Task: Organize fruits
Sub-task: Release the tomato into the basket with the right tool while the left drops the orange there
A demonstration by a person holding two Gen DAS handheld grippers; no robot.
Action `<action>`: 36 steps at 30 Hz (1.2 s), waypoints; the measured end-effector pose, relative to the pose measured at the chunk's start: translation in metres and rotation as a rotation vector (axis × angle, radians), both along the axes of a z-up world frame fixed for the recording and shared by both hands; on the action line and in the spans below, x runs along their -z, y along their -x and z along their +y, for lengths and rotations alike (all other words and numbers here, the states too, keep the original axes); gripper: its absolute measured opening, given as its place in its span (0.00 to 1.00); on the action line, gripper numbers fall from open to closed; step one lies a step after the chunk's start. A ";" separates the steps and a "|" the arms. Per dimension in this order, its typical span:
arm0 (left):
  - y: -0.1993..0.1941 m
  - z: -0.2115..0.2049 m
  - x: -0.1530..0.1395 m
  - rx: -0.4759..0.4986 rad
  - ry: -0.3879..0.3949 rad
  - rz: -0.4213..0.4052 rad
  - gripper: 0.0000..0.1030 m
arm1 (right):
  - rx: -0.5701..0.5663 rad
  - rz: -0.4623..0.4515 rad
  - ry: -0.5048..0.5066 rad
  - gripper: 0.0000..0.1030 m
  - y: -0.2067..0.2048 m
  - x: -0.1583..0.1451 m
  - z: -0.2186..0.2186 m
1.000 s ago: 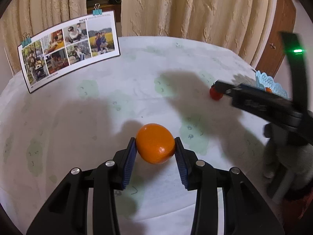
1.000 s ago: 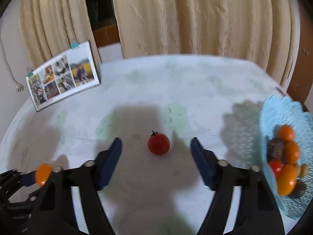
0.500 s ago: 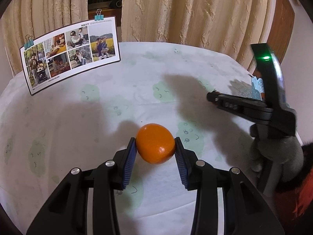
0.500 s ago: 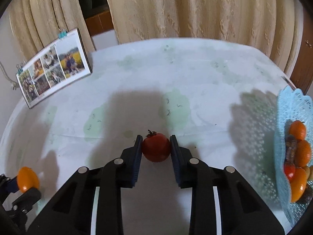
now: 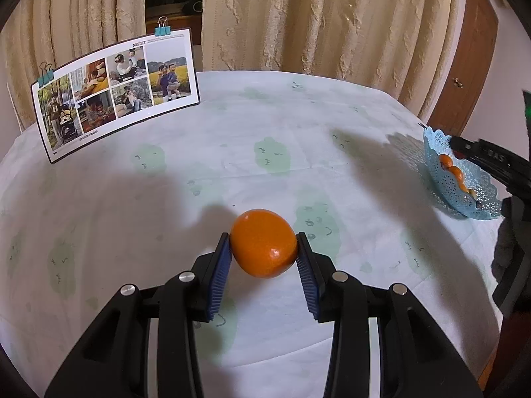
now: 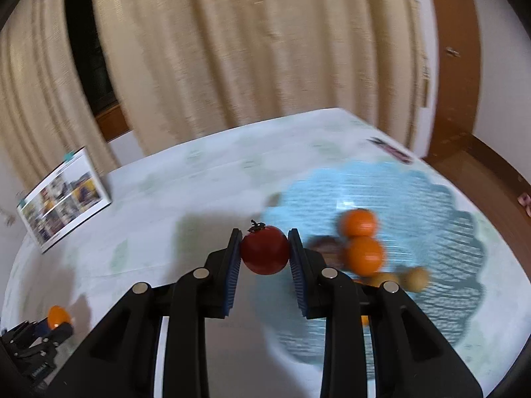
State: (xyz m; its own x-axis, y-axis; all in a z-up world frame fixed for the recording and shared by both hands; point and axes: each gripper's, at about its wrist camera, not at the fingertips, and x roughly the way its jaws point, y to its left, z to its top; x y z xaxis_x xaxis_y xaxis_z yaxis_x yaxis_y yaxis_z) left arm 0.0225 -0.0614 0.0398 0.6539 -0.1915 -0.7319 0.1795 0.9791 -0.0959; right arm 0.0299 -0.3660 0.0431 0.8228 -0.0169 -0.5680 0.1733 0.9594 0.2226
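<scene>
We see cream curtains [image 5: 315, 16] hanging behind a round table [image 5: 232, 139] covered in a pale cloth with faint green patches. Ahead and to the left of our left gripper [image 5: 264, 258] stands a photo card [image 5: 116, 89], held upright by blue clips, well apart from the tool. Nothing lies on the cloth between that gripper and the card.

The left gripper's blue pads [image 5: 219, 275] are pressed against both sides of an orange [image 5: 264, 243], which sits pinched between them above the cloth. Far to its right, a blue lace bowl [image 5: 464, 195] holds several small orange fruits, and the dark body of our right gripper [image 6: 265, 255] reaches in over the bowl's rim in that view.

The right wrist view, blurred, shows what the left cannot: the right gripper's pads clamp a red tomato [image 6: 265, 253] with its dark stalk up, held over the near left edge of the bowl. Just beyond and right of the tomato lie two orange fruits [image 6: 363, 242], a tan one and something dark we cannot identify. At that view's lower left corner the left gripper appears small, with its orange showing.
</scene>
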 end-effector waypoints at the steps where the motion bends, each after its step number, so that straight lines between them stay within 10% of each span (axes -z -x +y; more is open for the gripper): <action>1: 0.000 -0.001 0.000 0.003 0.001 0.002 0.38 | 0.020 0.004 -0.002 0.28 0.003 0.002 -0.008; 14: 0.004 -0.049 -0.015 0.107 -0.032 -0.017 0.38 | 0.231 -0.054 -0.114 0.52 0.052 0.019 -0.090; 25: -0.006 -0.152 -0.051 0.333 0.008 -0.082 0.38 | 0.501 -0.220 0.030 0.68 0.121 0.025 -0.108; 36: -0.025 -0.251 -0.047 0.521 0.047 -0.068 0.38 | 0.534 -0.285 0.027 0.76 0.132 0.027 -0.114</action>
State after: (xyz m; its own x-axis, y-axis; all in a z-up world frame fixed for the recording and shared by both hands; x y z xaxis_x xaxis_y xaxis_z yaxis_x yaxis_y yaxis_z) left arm 0.0474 -0.3123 0.0863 0.5090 -0.5357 -0.6738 0.6485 0.7534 -0.1092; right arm -0.1025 -0.4798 0.0158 0.8164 -0.4809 -0.3198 0.5695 0.7621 0.3079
